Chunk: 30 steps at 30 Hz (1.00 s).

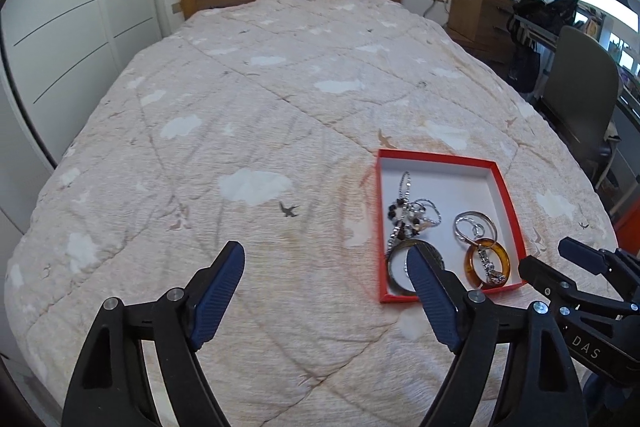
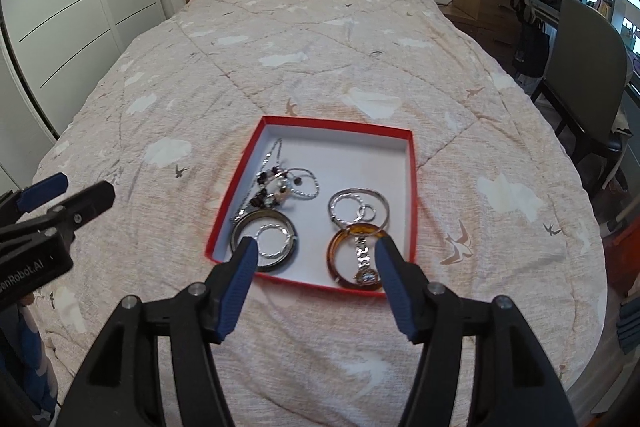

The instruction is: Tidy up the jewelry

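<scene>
The left gripper (image 1: 325, 258) and right gripper (image 2: 316, 254) both gape wide and hold nothing. The red box (image 2: 335, 125) of jewelry sits at twelve o'clock from the right one.

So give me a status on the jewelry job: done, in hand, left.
Done: the bangles, amber ring and beaded chain all lie inside the red box, with no jewelry visible on the quilt around it. In hand: nothing; the left claw and right claw are both open and empty. Left: apparently nothing to collect; the chains in the box look tangled.
</scene>
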{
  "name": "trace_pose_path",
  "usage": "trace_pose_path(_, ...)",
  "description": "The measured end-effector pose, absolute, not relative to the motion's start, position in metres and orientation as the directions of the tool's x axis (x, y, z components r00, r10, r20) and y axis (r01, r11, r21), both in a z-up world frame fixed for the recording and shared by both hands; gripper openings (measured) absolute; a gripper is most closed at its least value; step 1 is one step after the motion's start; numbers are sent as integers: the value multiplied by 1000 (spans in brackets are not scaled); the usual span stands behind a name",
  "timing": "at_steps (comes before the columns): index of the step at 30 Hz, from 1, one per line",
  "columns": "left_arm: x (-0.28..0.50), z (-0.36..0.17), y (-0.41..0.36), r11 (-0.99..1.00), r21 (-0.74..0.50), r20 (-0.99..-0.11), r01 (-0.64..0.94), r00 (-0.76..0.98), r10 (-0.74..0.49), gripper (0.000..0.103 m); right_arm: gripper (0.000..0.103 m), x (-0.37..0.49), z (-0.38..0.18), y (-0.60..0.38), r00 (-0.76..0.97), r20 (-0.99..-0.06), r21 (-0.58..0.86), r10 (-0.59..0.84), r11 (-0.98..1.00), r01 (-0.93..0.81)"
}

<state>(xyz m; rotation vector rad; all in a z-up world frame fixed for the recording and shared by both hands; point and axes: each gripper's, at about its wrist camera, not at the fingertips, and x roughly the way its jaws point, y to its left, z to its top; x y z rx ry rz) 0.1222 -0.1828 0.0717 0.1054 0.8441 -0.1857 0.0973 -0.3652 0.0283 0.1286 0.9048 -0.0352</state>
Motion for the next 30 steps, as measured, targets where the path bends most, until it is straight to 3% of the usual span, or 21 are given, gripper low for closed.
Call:
trace_pose_path(19, 43, 109, -88, 994, 27, -671, 101, 739, -57, 87, 62, 30, 70, -307, 723, -691, 85, 21, 995, 52)
trace_pose_path(30, 10, 124, -49, 1000, 19, -619, 20, 786, -4, 97, 62, -5, 81, -280, 760, -650, 42, 11, 999, 21)
